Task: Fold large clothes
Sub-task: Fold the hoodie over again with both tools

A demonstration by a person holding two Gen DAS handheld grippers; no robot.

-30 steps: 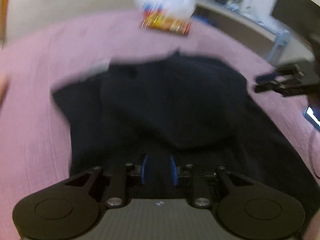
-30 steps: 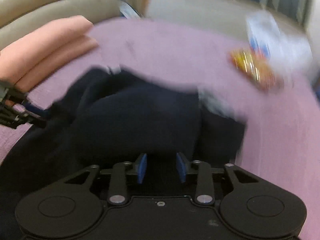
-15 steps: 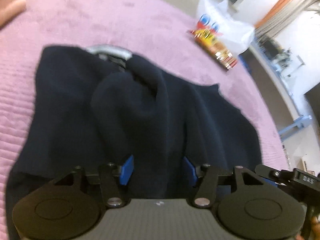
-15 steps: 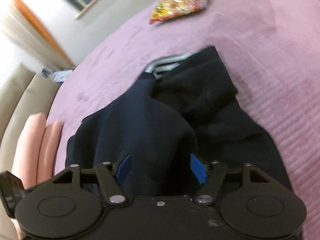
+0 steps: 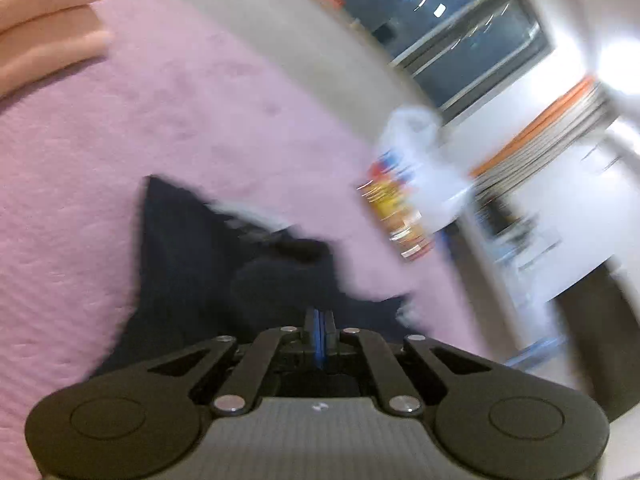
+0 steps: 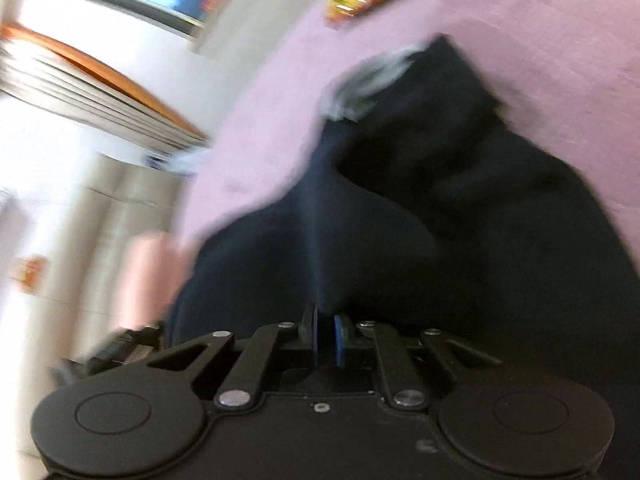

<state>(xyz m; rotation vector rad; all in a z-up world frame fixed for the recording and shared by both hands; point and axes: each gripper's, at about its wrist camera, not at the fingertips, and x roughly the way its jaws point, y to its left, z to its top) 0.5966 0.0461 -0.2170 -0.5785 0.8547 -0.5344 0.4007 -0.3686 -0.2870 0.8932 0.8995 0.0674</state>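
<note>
The left gripper [image 5: 319, 330], a black two-finger tool with blue pads, has its jaws pressed fully together low over a dark navy fleece garment [image 5: 208, 272]; whether any fabric is pinched between the pads cannot be told from the blurred left wrist view. The right gripper [image 6: 326, 334], its twin, is closing its jaws, and a raised ridge of the same navy cloth runs down into the narrow gap between its blue pads [image 6: 341, 338], apparently caught there.

The garment lies crumpled on a mauve ribbed bedspread [image 5: 80, 208], its pale grey inner collar [image 6: 372, 76] turned towards the far edge. Beyond it sit a brightly printed snack packet [image 5: 396, 212] and a white plastic bag [image 5: 416, 140], well apart from the cloth. A peach-coloured rolled cushion [image 5: 52, 8] rests at the bed's far left corner.

Judging by the bunched, uneven heap and its loose edges, the folding seems at an early stage: no neat, squared fold is visible yet. Lifting, spreading the garment flat and making the folds all appear to remain.
</note>
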